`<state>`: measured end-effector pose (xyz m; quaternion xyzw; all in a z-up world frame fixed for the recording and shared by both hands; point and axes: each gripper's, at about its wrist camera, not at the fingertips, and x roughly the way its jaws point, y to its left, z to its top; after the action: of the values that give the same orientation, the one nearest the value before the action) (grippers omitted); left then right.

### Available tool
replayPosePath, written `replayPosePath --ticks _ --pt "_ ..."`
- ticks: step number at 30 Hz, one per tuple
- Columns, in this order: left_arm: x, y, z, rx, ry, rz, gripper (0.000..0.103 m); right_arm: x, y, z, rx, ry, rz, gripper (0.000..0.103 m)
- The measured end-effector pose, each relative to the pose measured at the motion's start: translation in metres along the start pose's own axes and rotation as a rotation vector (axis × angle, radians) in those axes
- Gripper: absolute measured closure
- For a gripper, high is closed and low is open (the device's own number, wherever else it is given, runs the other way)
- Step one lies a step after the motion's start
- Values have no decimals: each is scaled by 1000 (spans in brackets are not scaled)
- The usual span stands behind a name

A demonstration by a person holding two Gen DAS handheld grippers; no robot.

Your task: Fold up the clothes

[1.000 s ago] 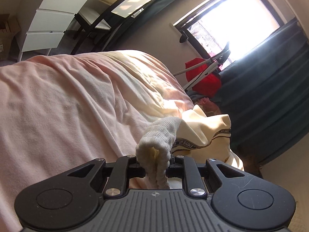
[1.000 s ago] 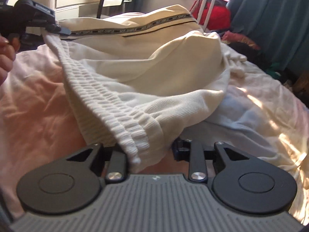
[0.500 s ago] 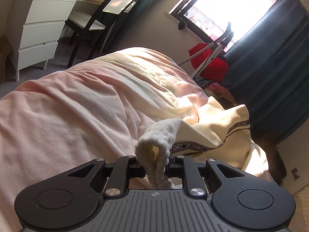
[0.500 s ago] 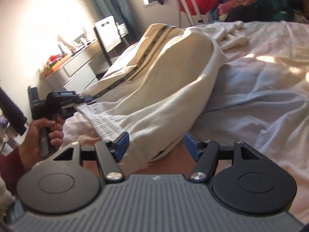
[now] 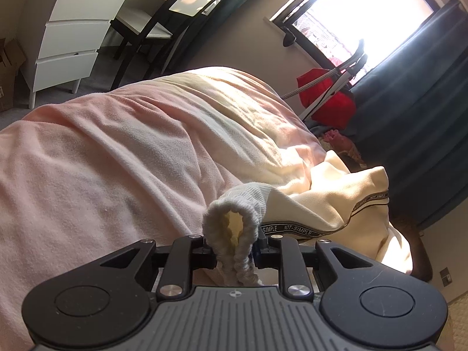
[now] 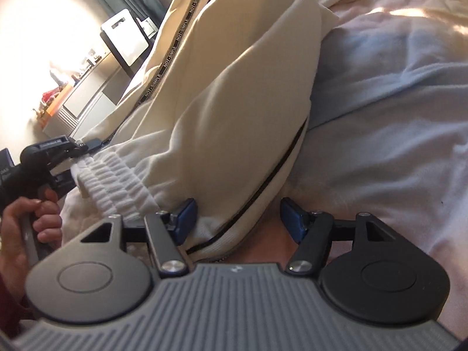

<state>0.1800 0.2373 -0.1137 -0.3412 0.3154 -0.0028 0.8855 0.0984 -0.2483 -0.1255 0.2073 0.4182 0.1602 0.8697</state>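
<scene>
Here, cream sweatpants (image 6: 234, 111) are spread on the pink bed (image 5: 102, 161). Their ribbed waistband (image 5: 231, 234) is pinched by the left gripper (image 5: 234, 251), now opening slightly. Beside it, the right gripper (image 6: 238, 216) is held wide, unpressed around the hem.

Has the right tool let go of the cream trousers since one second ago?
Yes. The right tool was shut on the ribbed waistband then; its blue pads now stand apart, with the cream trousers lying loose between them on the bed.
</scene>
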Motion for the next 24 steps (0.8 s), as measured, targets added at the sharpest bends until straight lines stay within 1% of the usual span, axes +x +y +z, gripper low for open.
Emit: replayPosePath --ticks 2,5,6,7,10,12,14,16,18,19,21,24 --pt "-1 1 1 -7 4 -6 79 -7 -2 3 50 2 61 39" --pt "-3 3 1 -24 12 -16 78 -20 -18 0 204 -8 155 39" --pt "-3 3 1 -29 16 -18 77 -23 -22 -2 249 -5 173 39" --pt "-3 4 1 -35 20 -19 76 -23 -23 -4 272 11 168 39" --pt "-4 6 0 -54 27 -13 65 -21 -25 -10 333 55 158 39" --pt "-5 7 -1 -82 33 -12 64 -17 -30 -11 395 66 185 39" --pt "-6 10 -1 -125 40 -27 61 -13 -34 -11 438 76 216 38" --pt "-6 12 -1 -152 50 -51 58 -9 -32 -10 425 75 235 37" --pt "-3 10 -2 -137 71 -73 58 -5 -28 -9 402 72 256 37" --pt "-1 7 -3 -116 81 -80 58 -2 -29 -8 419 71 272 37" --pt "3 2 -6 -79 91 -75 56 4 -32 -7 455 66 305 37" --pt "7 -3 -9 -61 94 -68 56 5 -36 -6 467 57 353 38"
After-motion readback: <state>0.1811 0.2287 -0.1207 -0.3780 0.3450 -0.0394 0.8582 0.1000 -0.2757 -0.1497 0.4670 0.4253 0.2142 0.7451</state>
